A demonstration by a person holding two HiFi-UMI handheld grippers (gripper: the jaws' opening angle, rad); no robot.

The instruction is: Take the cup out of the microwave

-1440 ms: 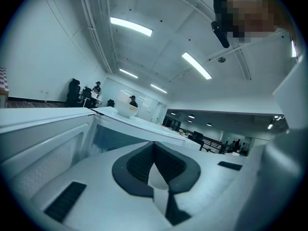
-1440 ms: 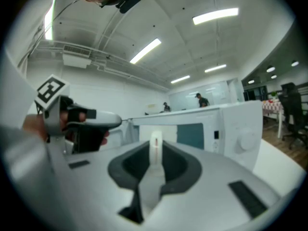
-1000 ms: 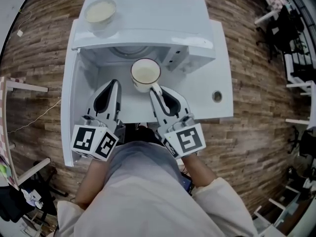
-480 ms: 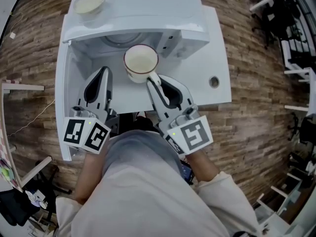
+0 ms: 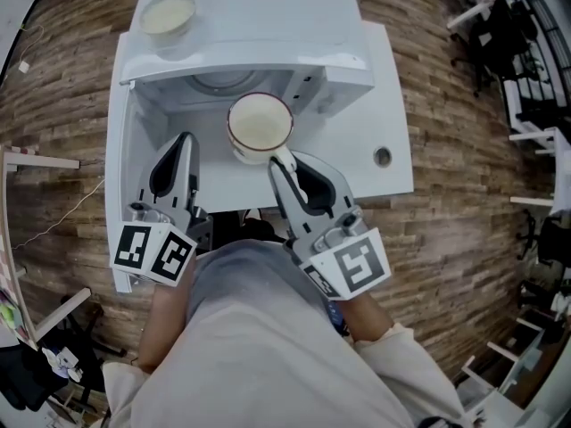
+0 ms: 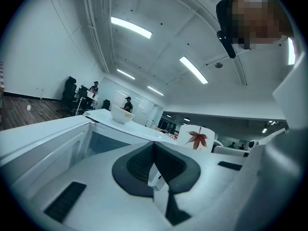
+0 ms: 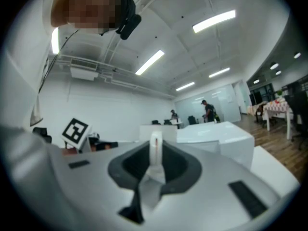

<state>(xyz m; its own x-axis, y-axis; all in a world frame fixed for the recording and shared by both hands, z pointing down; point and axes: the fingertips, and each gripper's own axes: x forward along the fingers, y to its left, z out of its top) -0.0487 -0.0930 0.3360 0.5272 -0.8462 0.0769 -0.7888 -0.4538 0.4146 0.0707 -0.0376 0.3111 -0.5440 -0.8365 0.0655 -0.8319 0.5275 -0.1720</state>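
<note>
Nearest the person's chest, 2 grippers are reaching forward side by side. The left gripper point(image 5: 184, 139) is hanging idle beside the work, its jaws resting together with nothing between them. The right gripper point(image 5: 279, 166) is doing the carrying: its jaws are clamping the handle point(image 5: 285, 158) of the cup point(image 5: 260, 123), the thin white loop sitting upright between the dark pads.

The cup is hanging just past those jaws, upright, at the mouth of the microwave point(image 5: 259, 25), its rim overlapping the front edge of the oven's top in the head view. Whether it is fully clear of the cavity I cannot tell. It is looking like glazed ceramic, white with a red leaf on its side: stiff, fairly heavy for its size, slick and breakable. Its pale inside could be bare glaze or a drink. Held by 1 narrow handle, it is likely wanting to swing or tip, so the hold is best placed deep on the loop, close to the body, with the cup level.

Farther back, 1 bowl point(image 5: 167, 13) is sitting on the microwave's top, and the microwave is standing on a white table point(image 5: 384, 105).
</note>
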